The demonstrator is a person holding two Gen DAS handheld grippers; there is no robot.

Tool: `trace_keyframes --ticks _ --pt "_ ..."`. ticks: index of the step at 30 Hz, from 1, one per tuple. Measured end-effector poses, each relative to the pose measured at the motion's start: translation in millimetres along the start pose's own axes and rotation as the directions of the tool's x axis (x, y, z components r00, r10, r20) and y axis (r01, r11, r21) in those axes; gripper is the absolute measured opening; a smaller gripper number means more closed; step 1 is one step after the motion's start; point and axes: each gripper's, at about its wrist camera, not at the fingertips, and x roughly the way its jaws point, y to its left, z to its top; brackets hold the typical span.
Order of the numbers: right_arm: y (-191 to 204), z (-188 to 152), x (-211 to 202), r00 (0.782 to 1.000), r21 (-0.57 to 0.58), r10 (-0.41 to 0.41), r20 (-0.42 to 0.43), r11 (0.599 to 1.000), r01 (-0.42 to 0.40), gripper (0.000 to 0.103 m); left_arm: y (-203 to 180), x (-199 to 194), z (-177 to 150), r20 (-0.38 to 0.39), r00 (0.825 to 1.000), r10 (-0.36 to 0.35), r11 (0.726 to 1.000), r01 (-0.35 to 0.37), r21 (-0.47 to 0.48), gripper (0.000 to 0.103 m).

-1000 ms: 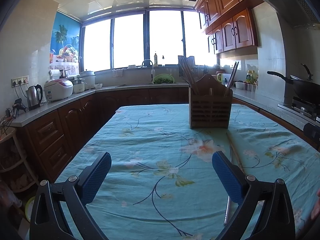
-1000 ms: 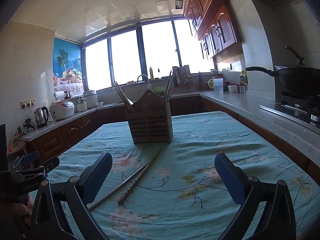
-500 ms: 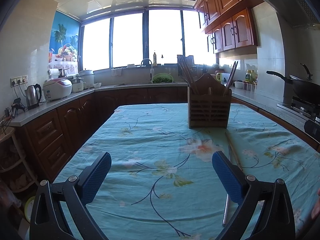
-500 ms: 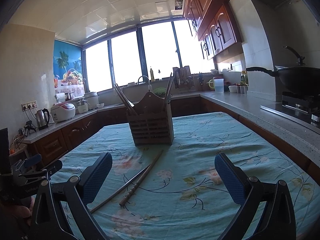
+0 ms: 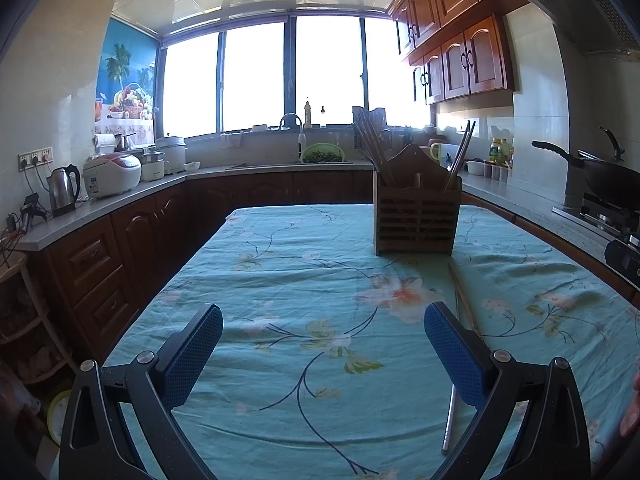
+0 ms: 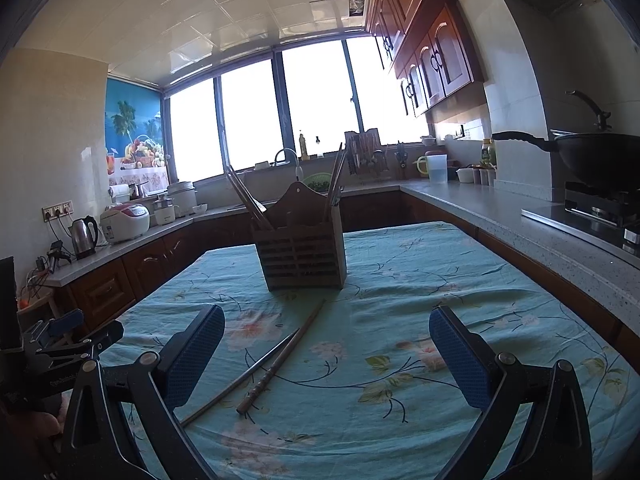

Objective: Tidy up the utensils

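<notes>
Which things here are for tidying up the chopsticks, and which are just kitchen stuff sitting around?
For the job:
wooden chopstick lying on the tablecloth
metal chopstick lying beside it
wooden utensil holder, with sticks already in it
left gripper and right gripper, both open and empty

Just around:
kettle
rice cooker
wok
green colander

Utensil holder (image 6: 301, 254) upright on the tablecloth (image 6: 400, 280), two loose chopsticks (image 6: 280, 356) flat just before it.
</notes>
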Motion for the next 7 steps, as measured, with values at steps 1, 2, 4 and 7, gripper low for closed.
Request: trace_keyframes --ticks 1,2,4,7 --pt "-0.6 0.7 0.7 1.0 0.002 -0.001 -0.002 1.0 0.001 0.103 -0.1 0.2 0.8 -0.001 1.0 -0.002 1.0 0.002 -0.001 0.102" --pt "-1.2 1.3 1.6 1.0 0.003 -0.002 -0.005 1.0 0.002 0.103 -0.6 0.4 1.4 -0.002 1.0 -0.005 1.0 0.005 -0.002 0.102" --pt "-2.6 2.2 3.7 1.0 0.008 -0.003 -0.01 1.0 0.003 0.103 -1.2 0.8 2.6 -0.004 1.0 -0.01 1.0 0.01 -0.004 0.102" --pt "-4.5 3.4 7.6 1.0 0.011 -0.002 -0.02 1.0 0.002 0.103 -2.4 1.5 4.5 -0.009 1.0 -0.014 1.0 0.014 -0.008 0.102"
